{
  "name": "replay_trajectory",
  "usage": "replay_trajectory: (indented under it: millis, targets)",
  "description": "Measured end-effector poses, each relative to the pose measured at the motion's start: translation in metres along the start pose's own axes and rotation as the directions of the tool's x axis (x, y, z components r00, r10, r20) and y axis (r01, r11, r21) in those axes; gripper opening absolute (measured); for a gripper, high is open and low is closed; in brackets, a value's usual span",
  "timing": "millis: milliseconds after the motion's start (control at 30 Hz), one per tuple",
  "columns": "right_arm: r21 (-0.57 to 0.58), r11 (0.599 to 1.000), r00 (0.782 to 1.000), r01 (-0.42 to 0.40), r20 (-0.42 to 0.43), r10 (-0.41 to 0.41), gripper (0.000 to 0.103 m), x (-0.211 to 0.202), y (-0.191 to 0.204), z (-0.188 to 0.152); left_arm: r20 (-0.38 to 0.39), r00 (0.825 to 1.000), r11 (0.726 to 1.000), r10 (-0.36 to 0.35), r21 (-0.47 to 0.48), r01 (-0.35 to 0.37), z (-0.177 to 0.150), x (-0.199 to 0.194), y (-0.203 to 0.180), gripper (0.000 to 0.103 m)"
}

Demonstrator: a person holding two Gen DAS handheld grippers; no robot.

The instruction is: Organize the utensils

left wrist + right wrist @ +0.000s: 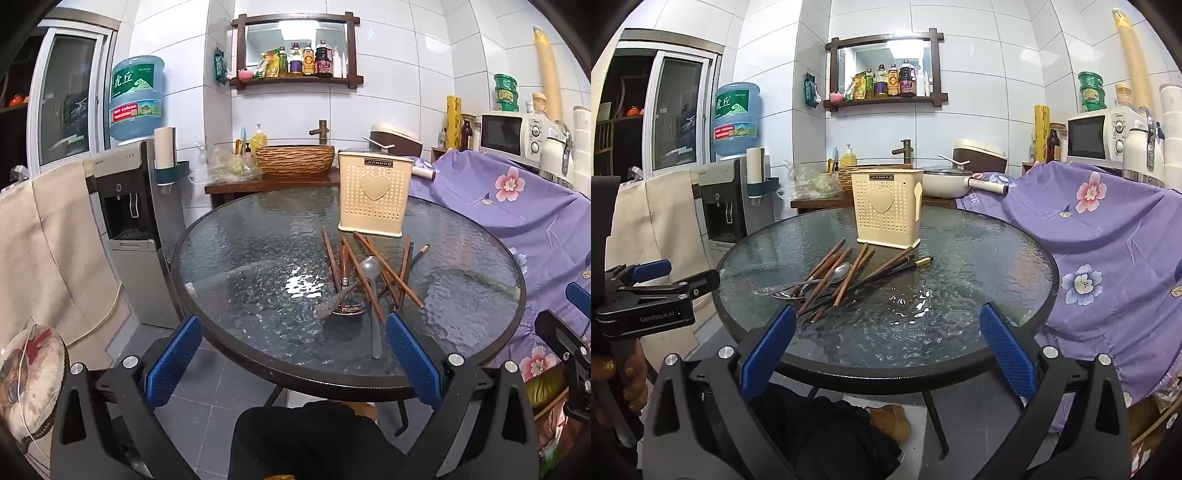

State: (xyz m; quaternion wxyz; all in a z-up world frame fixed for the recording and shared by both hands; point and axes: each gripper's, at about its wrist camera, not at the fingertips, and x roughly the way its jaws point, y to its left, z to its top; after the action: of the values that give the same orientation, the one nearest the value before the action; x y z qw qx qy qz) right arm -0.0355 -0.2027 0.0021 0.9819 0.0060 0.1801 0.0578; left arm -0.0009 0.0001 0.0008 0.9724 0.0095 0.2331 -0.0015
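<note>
Blue ribbed pads line both sets of tongs, and both stand spread to their full width with nothing between the fingers. The left gripper [293, 360] hangs short of the near rim of the table [207, 332], tipped slightly downward; the right gripper [886, 349] holds the same attitude beside it. In the right wrist view the left tool shows at 9 o'clock, gripped by a hand [626, 376].

Ahead of the left gripper, at 12 to 1 o'clock and near, lies the utensil pile: brown chopsticks [364, 277] crossed over one another, a metal spoon [371, 267] with its bowl toward the far side, and a clear-handled piece [332, 304] whose type cannot be read. From the right gripper the same pile sits at 10 to 11 o'clock. Behind the pile, at 12 o'clock and just beyond its far tips, stands the cream perforated holder [375, 194], upright, top open.

Recommended procedure for the step in hand, the first pick:
1. Select a topmost piece, so that lifting it does not drag the others.
2. Align the pads across the shaft, not along it.
3. Close near mid-length; thin sticks are likely to pivot if pinched at one end.
4. The glass is probably slick, so lower gently to avoid scattering the pile.
5. Turn the piece upright before lowering it into the holder.
</note>
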Motion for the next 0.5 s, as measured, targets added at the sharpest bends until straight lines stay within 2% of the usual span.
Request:
replay_trajectory:
  millis: [267,333,500]
  targets:
    - [-0.001,1.000,1.000,0.000,0.004,0.000,0.098,0.0002,0.0000,-0.0006,0.028,1.000,1.000,0.006,0.003,-0.006,-0.0007,-0.0078,0.0014,0.097]
    - [-0.001,1.000,1.000,0.000,0.003,0.000,0.098,0.0003,-0.0001,-0.0006,-0.006,1.000,1.000,-0.007,0.007,0.007,-0.0008,0.0010,-0.0070,0.097]
    - [-0.002,1.000,1.000,0.000,0.002,0.000,0.098,-0.0008,-0.0010,-0.0003,-0.013,1.000,1.000,-0.018,0.005,0.018,-0.0011,0.0014,-0.0083,0.097]
